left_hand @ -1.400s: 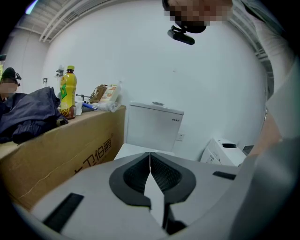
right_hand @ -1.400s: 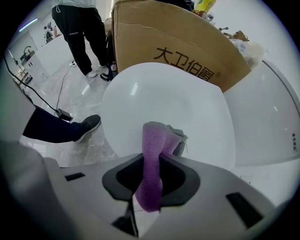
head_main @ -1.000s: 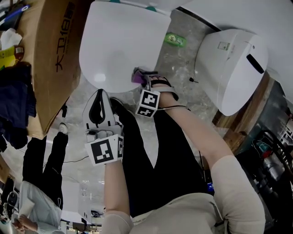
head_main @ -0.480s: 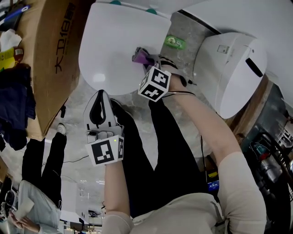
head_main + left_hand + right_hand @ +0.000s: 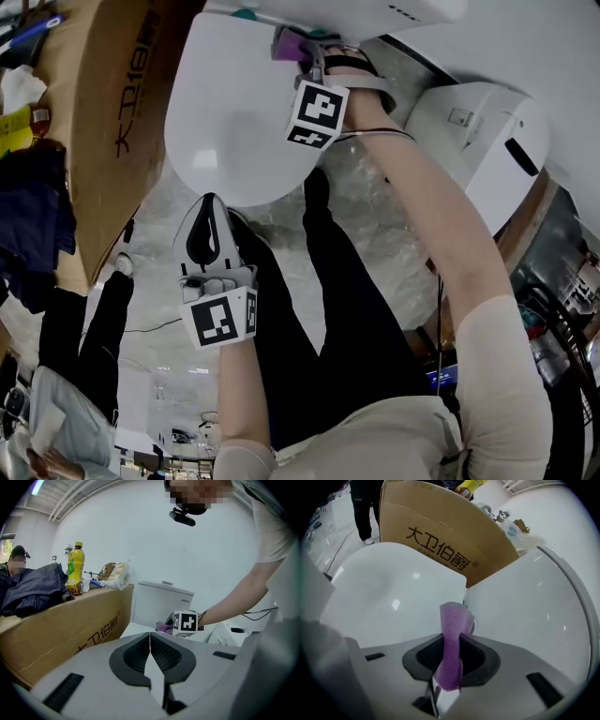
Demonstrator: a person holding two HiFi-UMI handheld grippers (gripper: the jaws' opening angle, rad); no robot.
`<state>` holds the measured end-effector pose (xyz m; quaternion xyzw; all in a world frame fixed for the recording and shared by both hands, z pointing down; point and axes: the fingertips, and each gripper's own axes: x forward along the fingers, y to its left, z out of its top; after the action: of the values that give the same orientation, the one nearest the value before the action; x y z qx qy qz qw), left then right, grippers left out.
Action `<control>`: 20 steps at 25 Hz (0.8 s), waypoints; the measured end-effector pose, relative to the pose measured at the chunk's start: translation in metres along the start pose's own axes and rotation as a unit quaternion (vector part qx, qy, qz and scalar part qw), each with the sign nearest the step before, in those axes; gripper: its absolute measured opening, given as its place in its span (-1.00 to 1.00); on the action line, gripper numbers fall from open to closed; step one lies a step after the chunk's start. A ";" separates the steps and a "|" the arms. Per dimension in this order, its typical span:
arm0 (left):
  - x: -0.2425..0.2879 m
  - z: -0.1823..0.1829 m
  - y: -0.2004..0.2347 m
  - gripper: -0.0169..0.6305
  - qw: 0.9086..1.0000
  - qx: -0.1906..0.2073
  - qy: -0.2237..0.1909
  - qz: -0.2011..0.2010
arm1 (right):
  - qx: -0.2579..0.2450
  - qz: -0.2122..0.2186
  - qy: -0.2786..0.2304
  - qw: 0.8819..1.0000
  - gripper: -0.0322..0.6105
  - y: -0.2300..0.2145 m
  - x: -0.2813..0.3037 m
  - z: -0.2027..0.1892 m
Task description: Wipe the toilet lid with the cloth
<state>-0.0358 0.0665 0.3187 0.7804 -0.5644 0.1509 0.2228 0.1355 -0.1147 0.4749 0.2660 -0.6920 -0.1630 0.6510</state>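
Note:
The white toilet lid [image 5: 234, 122] lies shut below me, also filling the right gripper view [image 5: 393, 592]. My right gripper [image 5: 298, 47] is shut on a purple cloth [image 5: 452, 644], whose free end [image 5: 289, 42] rests at the lid's back edge by the tank [image 5: 525, 606]. In the left gripper view the cloth [image 5: 164, 627] shows beside the right gripper's marker cube [image 5: 184, 621]. My left gripper [image 5: 202, 236] hangs shut and empty in front of the lid's near rim, its jaws pressed together [image 5: 150, 641].
A large cardboard box [image 5: 103, 122] stands close against the toilet's left side, with clothes and a bottle [image 5: 74, 573] on top. A second white toilet [image 5: 478, 141] sits at the right. A bystander's legs [image 5: 89, 328] stand at the lower left.
My right gripper has carried the purple cloth from the lid's near right edge up across the lid to its back edge by the tank. The left gripper has stayed put.

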 end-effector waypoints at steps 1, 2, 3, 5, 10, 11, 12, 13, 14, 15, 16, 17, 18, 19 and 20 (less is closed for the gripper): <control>0.001 0.000 0.001 -0.90 1.000 -0.001 0.001 0.002 | -0.009 -0.003 0.001 1.000 -0.61 -0.001 0.007 0.001; 0.001 0.000 0.002 -0.90 1.000 -0.001 0.002 0.005 | -0.017 -0.006 0.003 1.000 -0.61 -0.003 0.015 0.002; 0.002 -0.001 0.003 -0.90 1.000 -0.002 0.003 0.007 | -0.022 -0.007 0.005 1.000 -0.61 -0.004 0.022 0.003; 0.004 -0.004 0.006 -0.90 1.000 -0.005 0.006 0.013 | -0.025 -0.006 0.014 1.000 -0.61 -0.006 0.037 0.003; 0.008 -0.008 0.014 -0.90 1.000 -0.010 0.010 0.024 | -0.016 0.006 0.036 0.999 -0.61 -0.002 0.058 0.003; 0.009 -0.009 0.016 -0.90 1.000 -0.011 0.010 0.026 | -0.014 0.007 0.039 0.999 -0.61 -0.001 0.059 0.004; 0.009 -0.009 0.017 -0.90 1.000 -0.012 0.010 0.027 | -0.012 0.009 0.040 0.999 -0.61 0.002 0.058 0.004; 0.009 -0.009 0.018 -0.90 0.999 -0.013 0.010 0.028 | -0.009 0.012 0.041 0.999 -0.61 0.005 0.057 0.005; 0.009 -0.009 0.019 -0.90 0.999 -0.014 0.010 0.028 | -0.007 0.016 0.042 0.999 -0.61 0.008 0.056 0.006; 0.009 -0.009 0.019 -0.90 0.999 -0.014 0.011 0.028 | -0.005 0.021 0.042 0.999 -0.61 0.012 0.055 0.007; 0.009 -0.009 0.019 -0.90 0.999 -0.014 0.011 0.028 | -0.004 0.026 0.042 0.999 -0.61 0.017 0.053 0.009; 0.008 -0.009 0.019 -0.90 0.999 -0.014 0.011 0.027 | -0.003 0.032 0.042 0.999 -0.61 0.021 0.051 0.009; 0.008 -0.008 0.019 -0.90 1.000 -0.013 0.011 0.026 | -0.002 0.038 0.041 0.998 -0.61 0.026 0.049 0.010; 0.008 -0.007 0.019 -0.90 1.000 -0.013 0.010 0.025 | -0.002 0.043 0.040 0.998 -0.61 0.032 0.046 0.011; 0.007 -0.007 0.020 -0.90 1.000 -0.012 0.009 0.024 | -0.004 0.047 0.039 0.998 -0.61 0.039 0.043 0.011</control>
<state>-0.0522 0.0589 0.3314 0.7626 -0.5825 0.1566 0.2335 0.1177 -0.1100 0.5308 0.2368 -0.6774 -0.1243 0.6852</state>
